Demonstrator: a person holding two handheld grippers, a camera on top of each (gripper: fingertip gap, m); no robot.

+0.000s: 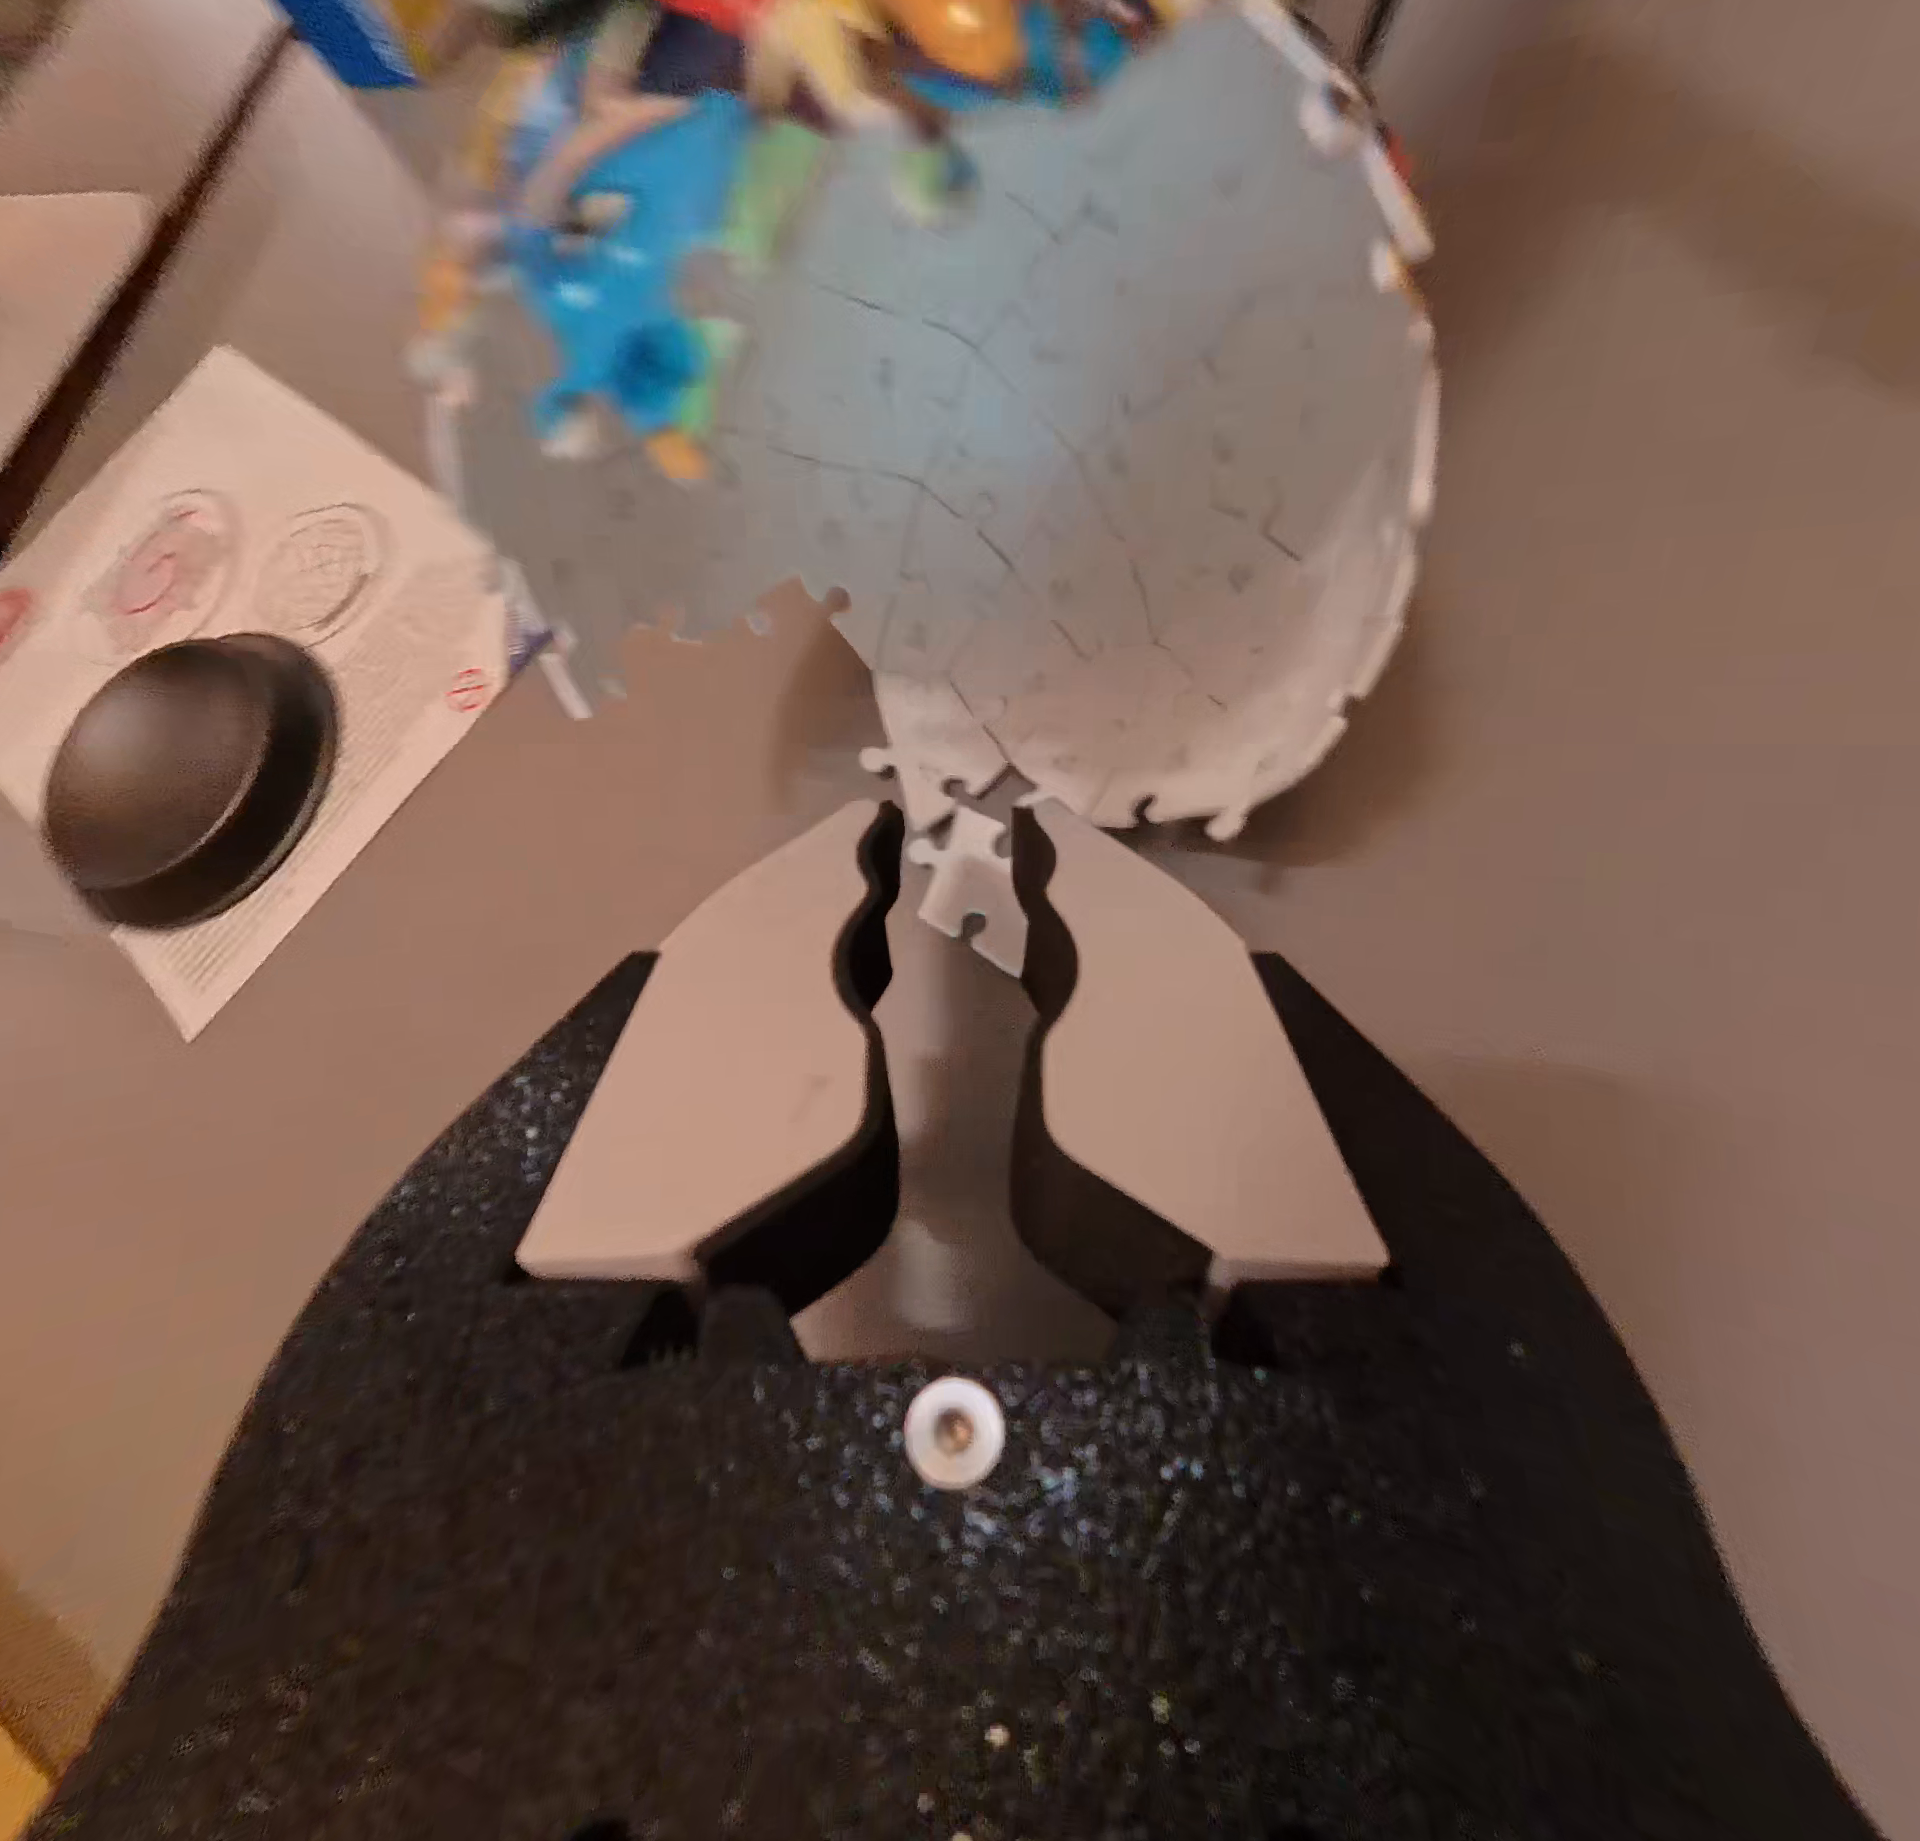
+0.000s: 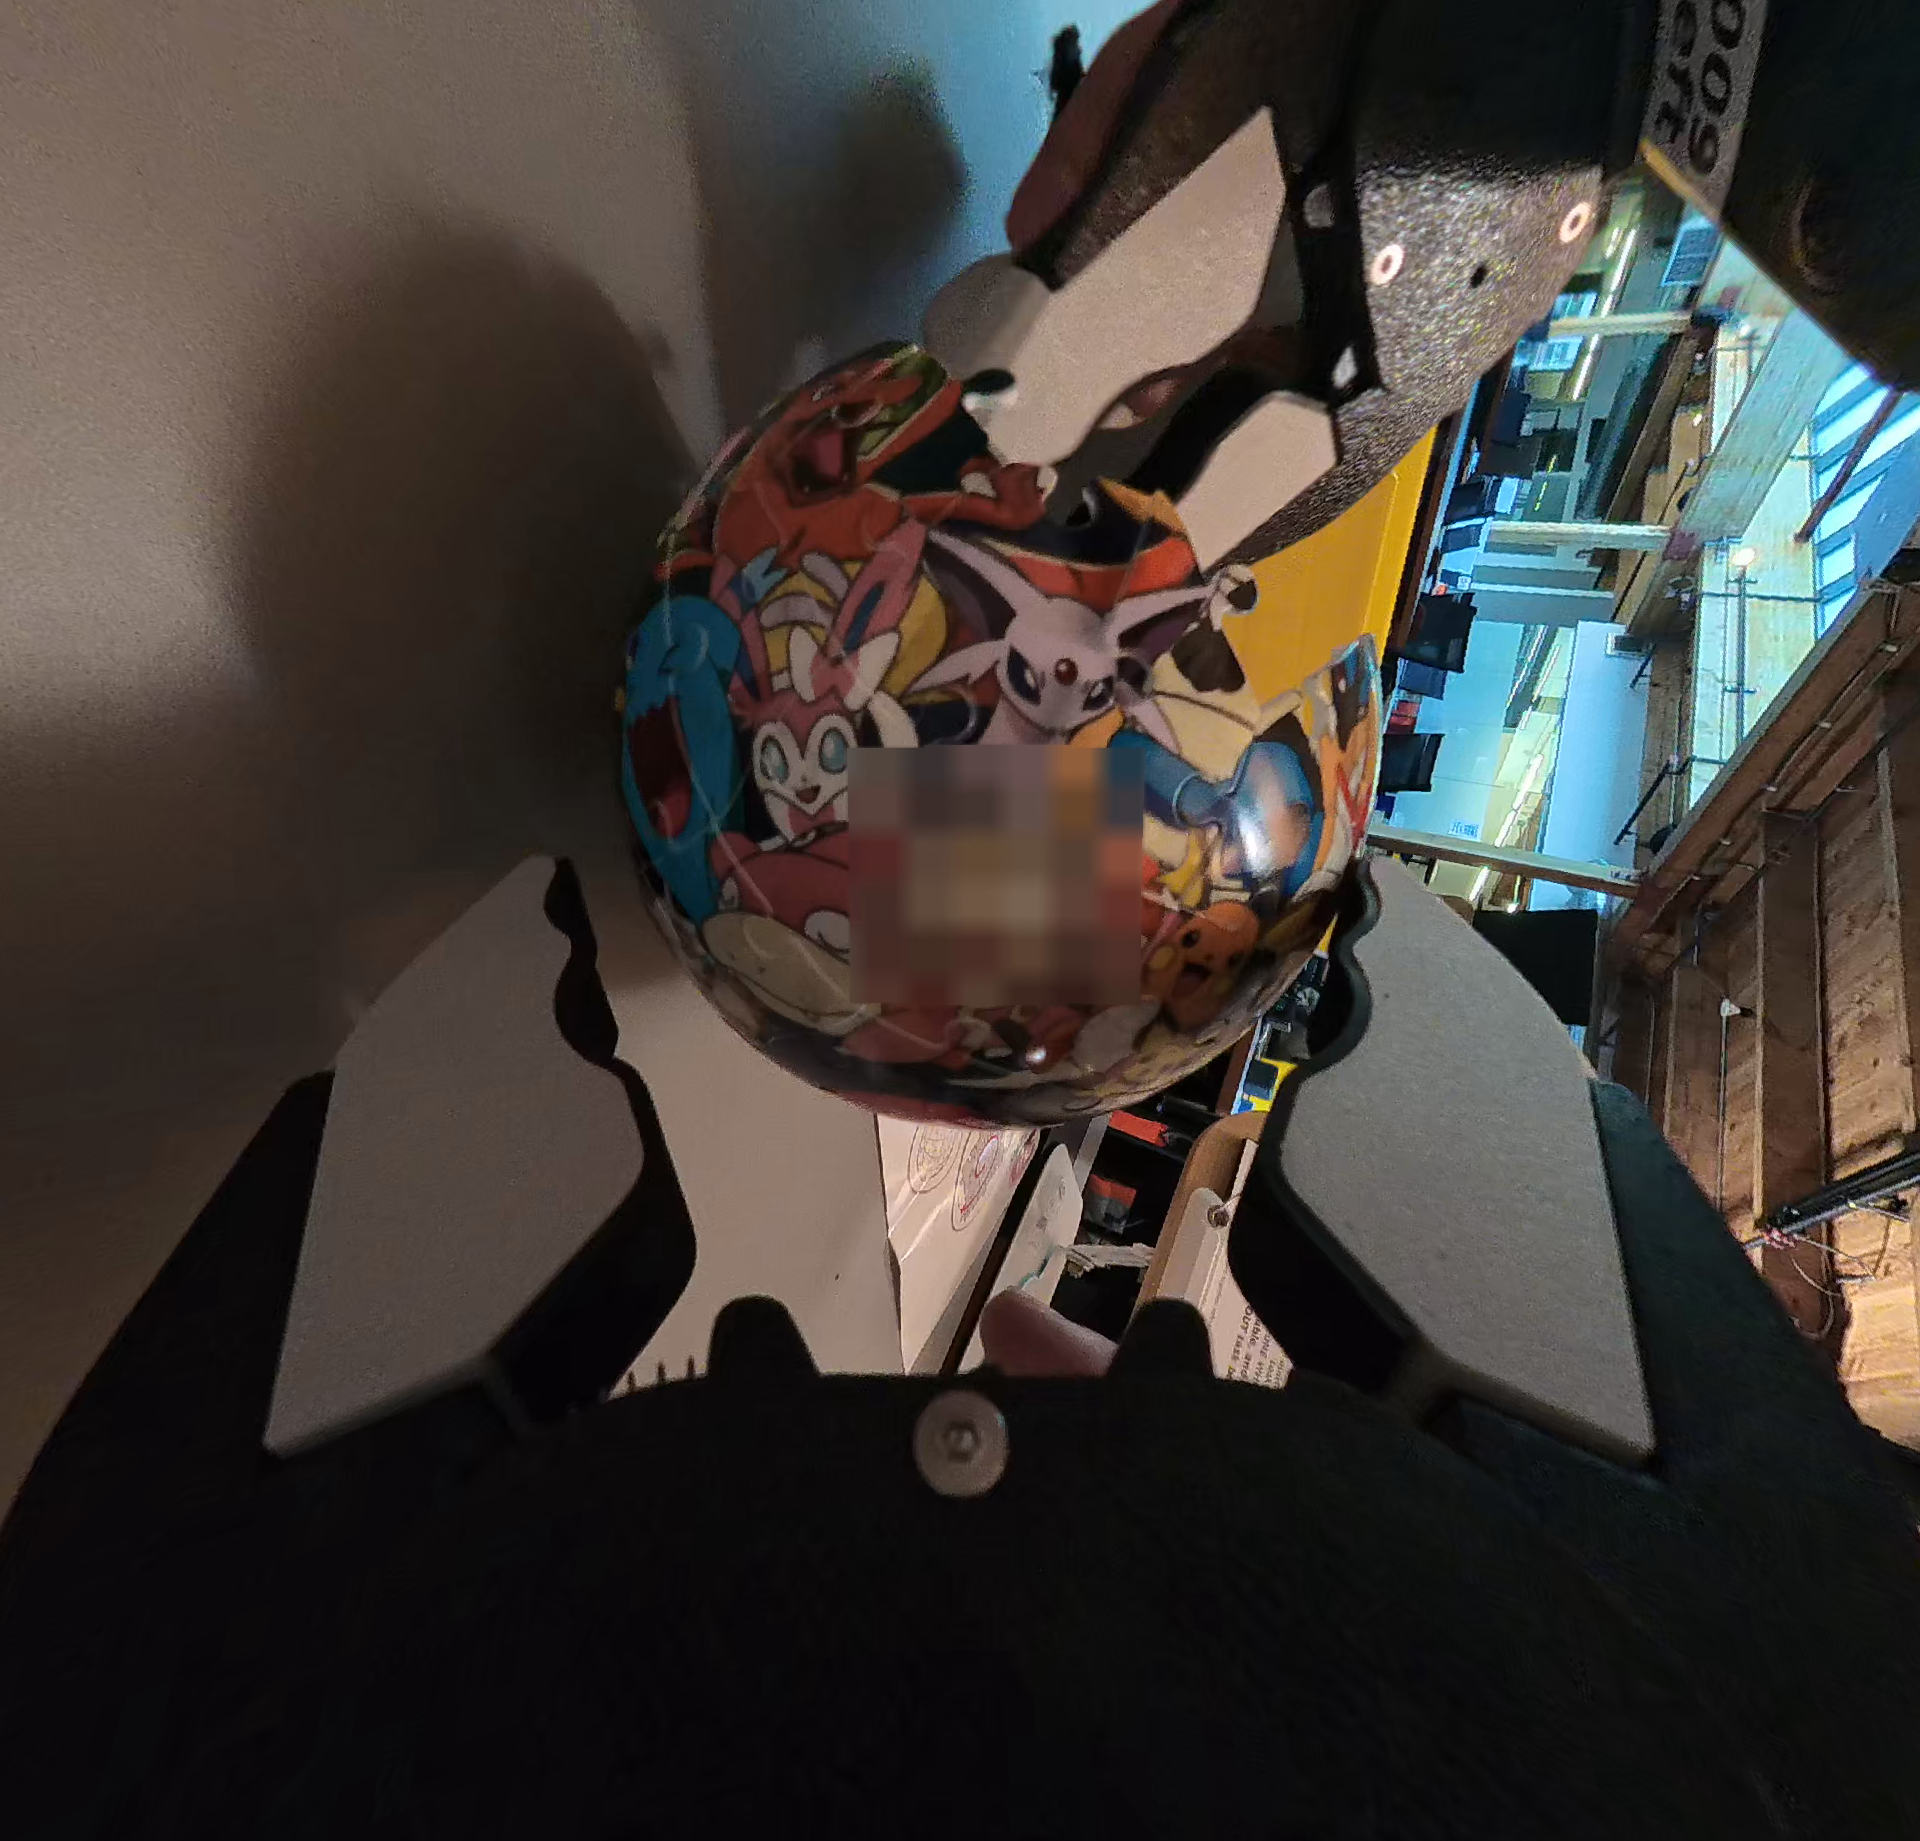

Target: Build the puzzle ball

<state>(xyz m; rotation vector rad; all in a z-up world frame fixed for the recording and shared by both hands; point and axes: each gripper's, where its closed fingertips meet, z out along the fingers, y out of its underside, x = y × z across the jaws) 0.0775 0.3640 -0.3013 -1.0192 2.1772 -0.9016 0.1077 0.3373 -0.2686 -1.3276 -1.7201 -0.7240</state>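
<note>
The partly built puzzle ball (image 1: 1091,420) is held up in front of my left gripper, its grey inside facing me and its open rim jagged. My left gripper (image 1: 956,835) is shut on a single grey puzzle piece (image 1: 961,882) that touches the ball's lower rim. In the right wrist view the ball's colourful cartoon outside (image 2: 831,648) sits between my right gripper's (image 2: 956,892) wide-spread fingers, which are shut on it. The left gripper (image 2: 1039,451) shows there too, its tips at the ball's far opening.
A black domed stand (image 1: 187,783) rests on a white printed sheet (image 1: 343,586) at the left of the beige table (image 1: 1610,856). A blue box (image 1: 332,4) lies at the back left. Shelving and a wooden wall (image 2: 1818,908) lie beyond the ball. Spacing between my two grippers at the tips: around 7 centimetres.
</note>
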